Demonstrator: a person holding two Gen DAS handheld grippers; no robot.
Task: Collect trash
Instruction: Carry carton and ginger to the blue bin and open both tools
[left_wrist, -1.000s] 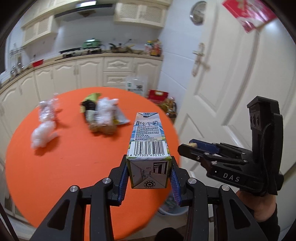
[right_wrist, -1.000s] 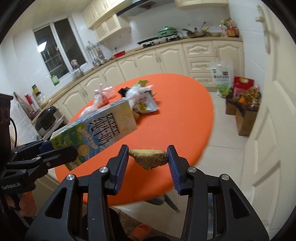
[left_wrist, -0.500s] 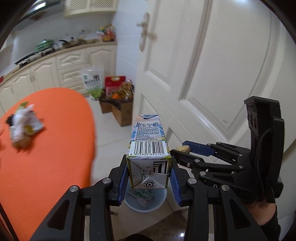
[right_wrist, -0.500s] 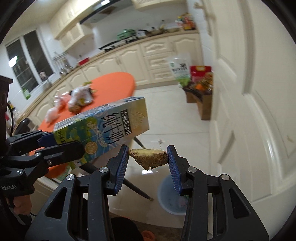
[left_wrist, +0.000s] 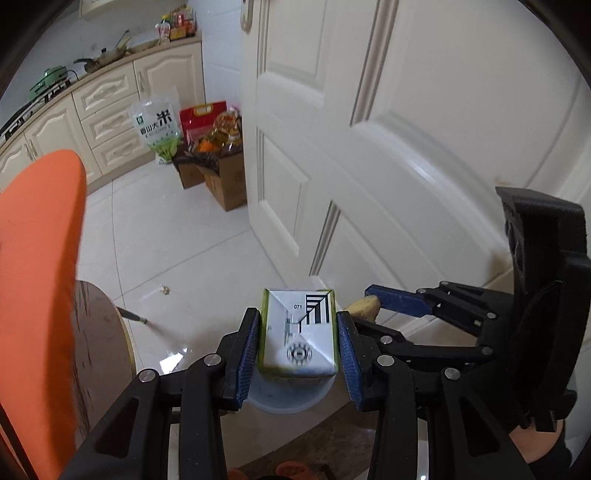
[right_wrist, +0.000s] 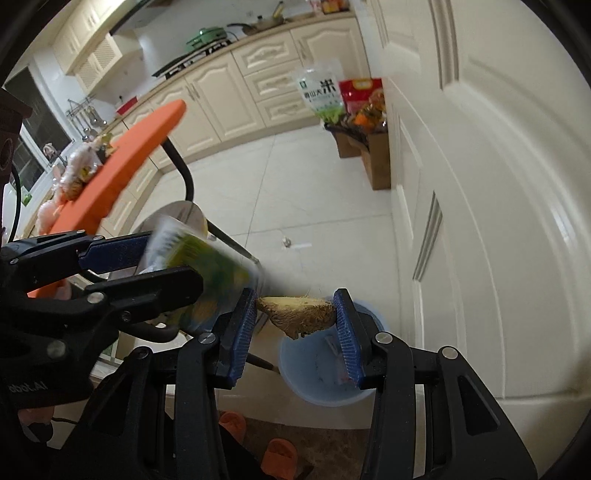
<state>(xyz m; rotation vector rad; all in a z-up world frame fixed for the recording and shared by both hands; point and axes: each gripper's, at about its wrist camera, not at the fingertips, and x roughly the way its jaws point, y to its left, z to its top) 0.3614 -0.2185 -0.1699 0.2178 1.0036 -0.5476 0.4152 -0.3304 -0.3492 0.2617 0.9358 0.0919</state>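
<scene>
My left gripper (left_wrist: 297, 343) is shut on a milk carton (left_wrist: 298, 332), tipped nose-down over a pale blue bin (left_wrist: 288, 398) on the floor. The carton shows blurred in the right wrist view (right_wrist: 199, 266). My right gripper (right_wrist: 295, 321) is shut on a brown piece of ginger (right_wrist: 297, 314), just above the same blue bin (right_wrist: 321, 373), which holds some wrappers. The ginger also shows in the left wrist view (left_wrist: 364, 308), right of the carton.
The orange round table (left_wrist: 33, 266) stands at left with several bags of trash (right_wrist: 79, 166) on it. A white door (left_wrist: 406, 129) is close on the right. Cardboard boxes (left_wrist: 218, 173) and a rice bag stand by the cabinets. Orange slippers (right_wrist: 277, 454) lie below.
Both grippers have swung away from the table and down toward the floor bin by the door. The carton has tilted downward. Both grips are unchanged.
</scene>
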